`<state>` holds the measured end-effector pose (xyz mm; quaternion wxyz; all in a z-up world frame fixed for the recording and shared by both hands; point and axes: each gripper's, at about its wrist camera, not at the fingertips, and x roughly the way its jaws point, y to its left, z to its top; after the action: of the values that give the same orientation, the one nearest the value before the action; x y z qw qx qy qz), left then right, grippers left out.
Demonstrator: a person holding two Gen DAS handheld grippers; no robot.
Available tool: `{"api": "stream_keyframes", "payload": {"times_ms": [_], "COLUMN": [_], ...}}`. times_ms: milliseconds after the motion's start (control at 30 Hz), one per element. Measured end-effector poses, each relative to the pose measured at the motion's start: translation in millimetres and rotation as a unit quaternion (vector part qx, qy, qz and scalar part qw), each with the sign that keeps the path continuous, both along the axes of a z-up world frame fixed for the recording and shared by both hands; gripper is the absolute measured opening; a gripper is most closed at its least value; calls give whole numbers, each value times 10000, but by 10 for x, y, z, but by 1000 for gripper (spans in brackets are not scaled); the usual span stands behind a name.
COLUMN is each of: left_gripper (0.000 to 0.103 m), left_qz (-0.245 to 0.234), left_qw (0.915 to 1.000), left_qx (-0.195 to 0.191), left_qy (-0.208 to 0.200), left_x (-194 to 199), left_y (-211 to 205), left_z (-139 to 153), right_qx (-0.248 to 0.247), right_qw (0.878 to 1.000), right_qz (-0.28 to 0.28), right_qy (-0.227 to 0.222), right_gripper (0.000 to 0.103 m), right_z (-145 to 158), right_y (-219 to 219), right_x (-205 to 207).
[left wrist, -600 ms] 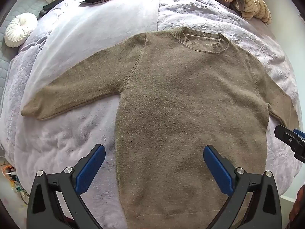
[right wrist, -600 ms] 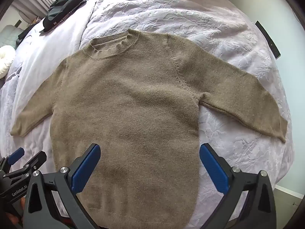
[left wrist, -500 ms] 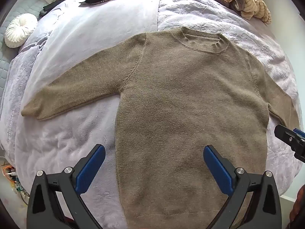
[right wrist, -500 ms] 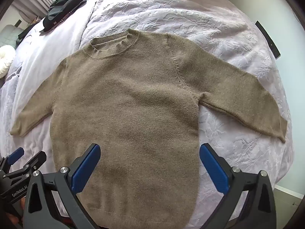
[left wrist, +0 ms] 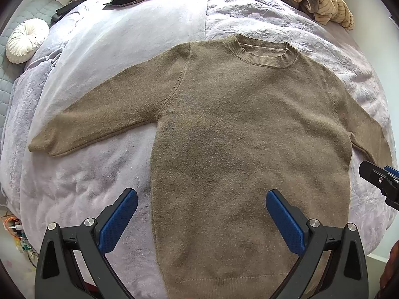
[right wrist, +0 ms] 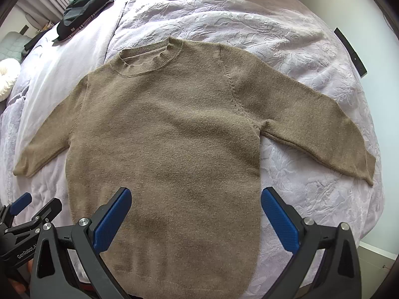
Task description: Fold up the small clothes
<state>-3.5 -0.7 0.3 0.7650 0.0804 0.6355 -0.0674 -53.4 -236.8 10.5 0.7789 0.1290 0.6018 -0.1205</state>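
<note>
On the lavender bed [left wrist: 104, 194] lies flat and unfolded the brown sweater [left wrist: 249, 137], sleeves spread, left gripper [left wrist: 202, 214] and right gripper [right wrist: 195, 211] hovering near the hem, jaws wide apart and empty; probably first fold pending, calling for a sleeve or side-edge grasp.

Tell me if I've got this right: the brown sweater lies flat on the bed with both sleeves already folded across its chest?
Not quite. The brown sweater does lie flat on the bed, but both sleeves are spread outward, unfolded. The right wrist view shows it.
</note>
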Motion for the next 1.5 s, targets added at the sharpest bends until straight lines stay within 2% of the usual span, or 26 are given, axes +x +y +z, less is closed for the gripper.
{"api": "stream_keyframes", "payload": {"times_ms": [767,900,967,1133,1267,1500], "left_gripper": [103,103,103,103,103,103], "left_qz": [-49,-41,-37,-46,-47,-63], "left_qw": [10000,9999,9998,9999,9997,9997], "left_qx": [-11,-150,-217,-139,-233,-215], "left_qy": [42,19,20,40,86,113], "left_x": [-14,-8,0,3,6,22], "left_y": [21,17,18,13,5,5], "left_z": [-62,-72,-78,-103,-117,-150], "right_qx": [-39,-11,175,238,228,556], "right_qw": [10000,10000,9998,9997,9997,9984], "right_qz": [-10,-2,10,11,10,22], "right_qy": [8,26,25,34,34,134], "right_gripper": [103,103,103,103,103,103], "right_z": [-11,-13,-48,-58,-81,-113], "right_y": [14,12,29,26,30,27], "right_x": [2,22,42,34,40,51]}}
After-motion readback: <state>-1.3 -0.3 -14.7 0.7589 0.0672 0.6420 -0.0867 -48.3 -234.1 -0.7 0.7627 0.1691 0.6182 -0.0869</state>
